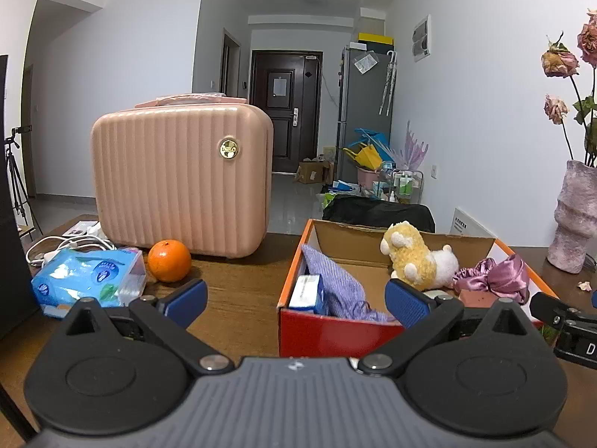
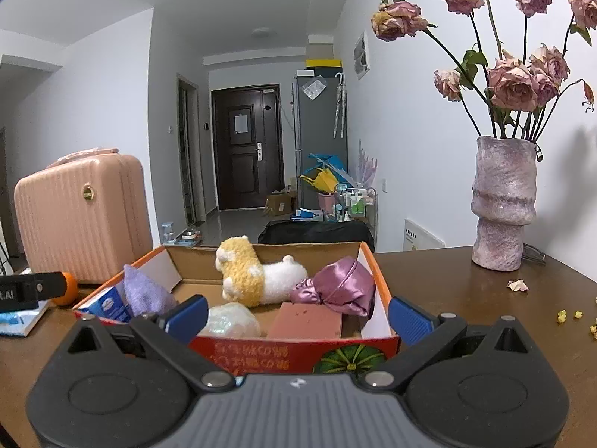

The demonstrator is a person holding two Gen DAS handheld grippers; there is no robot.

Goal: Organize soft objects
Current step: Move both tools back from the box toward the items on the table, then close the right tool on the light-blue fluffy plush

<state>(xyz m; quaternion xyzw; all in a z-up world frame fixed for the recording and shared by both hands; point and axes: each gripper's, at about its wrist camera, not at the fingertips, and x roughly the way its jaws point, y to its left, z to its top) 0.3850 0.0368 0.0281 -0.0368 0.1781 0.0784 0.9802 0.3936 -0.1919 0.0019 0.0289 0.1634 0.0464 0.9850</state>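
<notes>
An open cardboard box with a red front [image 1: 317,330] [image 2: 261,354] stands on the brown table. Inside lie a yellow and white plush toy [image 1: 418,257] [image 2: 257,276], a purple satin pouch [image 1: 500,276] [image 2: 343,285], a lilac striped cloth [image 1: 335,283] [image 2: 145,291], a pink sponge block [image 2: 306,321], a whitish soft lump [image 2: 231,321] and a blue and white carton [image 1: 306,293] [image 2: 110,306]. My left gripper [image 1: 296,300] is open and empty before the box's left front. My right gripper [image 2: 298,315] is open and empty at the box's front edge.
A pink hard case [image 1: 183,175] [image 2: 82,220] stands at the back left, with an orange [image 1: 169,260] and a blue tissue pack [image 1: 87,276] in front of it. A vase of dried roses [image 2: 503,201] stands at the right. Petals [image 2: 518,285] lie on the table.
</notes>
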